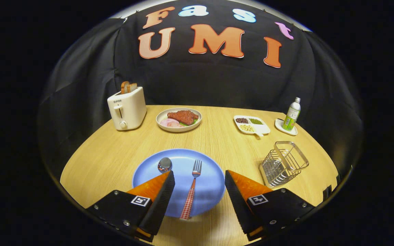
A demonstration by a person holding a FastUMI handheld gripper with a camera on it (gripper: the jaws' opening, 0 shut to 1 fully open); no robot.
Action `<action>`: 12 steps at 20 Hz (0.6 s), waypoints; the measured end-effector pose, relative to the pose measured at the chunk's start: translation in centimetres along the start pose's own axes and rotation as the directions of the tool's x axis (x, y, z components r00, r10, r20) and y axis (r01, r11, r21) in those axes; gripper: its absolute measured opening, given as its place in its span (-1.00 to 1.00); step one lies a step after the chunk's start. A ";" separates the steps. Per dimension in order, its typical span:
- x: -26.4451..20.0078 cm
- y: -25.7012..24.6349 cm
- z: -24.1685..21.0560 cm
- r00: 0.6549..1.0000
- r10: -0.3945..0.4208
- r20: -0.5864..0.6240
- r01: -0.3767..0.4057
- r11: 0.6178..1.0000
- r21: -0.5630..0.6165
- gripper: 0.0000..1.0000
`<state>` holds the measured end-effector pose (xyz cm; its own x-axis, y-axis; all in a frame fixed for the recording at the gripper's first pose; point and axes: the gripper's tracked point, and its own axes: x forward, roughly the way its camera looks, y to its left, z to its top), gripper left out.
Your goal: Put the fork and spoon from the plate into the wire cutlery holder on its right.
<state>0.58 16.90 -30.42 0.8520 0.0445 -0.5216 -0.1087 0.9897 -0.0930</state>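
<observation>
- The gripper has its jaws spread wide and holds nothing.
- The blue plate lies on the table, between the jaws and just ahead of them.
- The fork, with a red checked handle, lies on the plate between the jaws, tines pointing away.
- The spoon lies on the plate with its bowl just ahead of the left jaw; that jaw hides the handle.
- The wire cutlery holder stands empty just beyond the right jaw, to the plate's right.
- Well beyond the jaws: a toaster holding bread, a dish of food, a divided tray of beans, and a bottle on a saucer.
</observation>
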 end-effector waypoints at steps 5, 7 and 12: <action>1.5 1.1 -3.3 0.995 0.021 -0.100 -0.021 1.000 -0.003 0.52; 1.8 1.3 -4.3 0.991 0.023 -0.130 -0.023 1.000 -0.001 0.37; 2.4 1.5 -5.9 0.982 0.023 -0.185 -0.022 1.000 0.005 -0.16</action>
<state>-0.57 17.70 -36.83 0.7397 0.0410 -0.6717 -0.1252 0.9891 -0.0776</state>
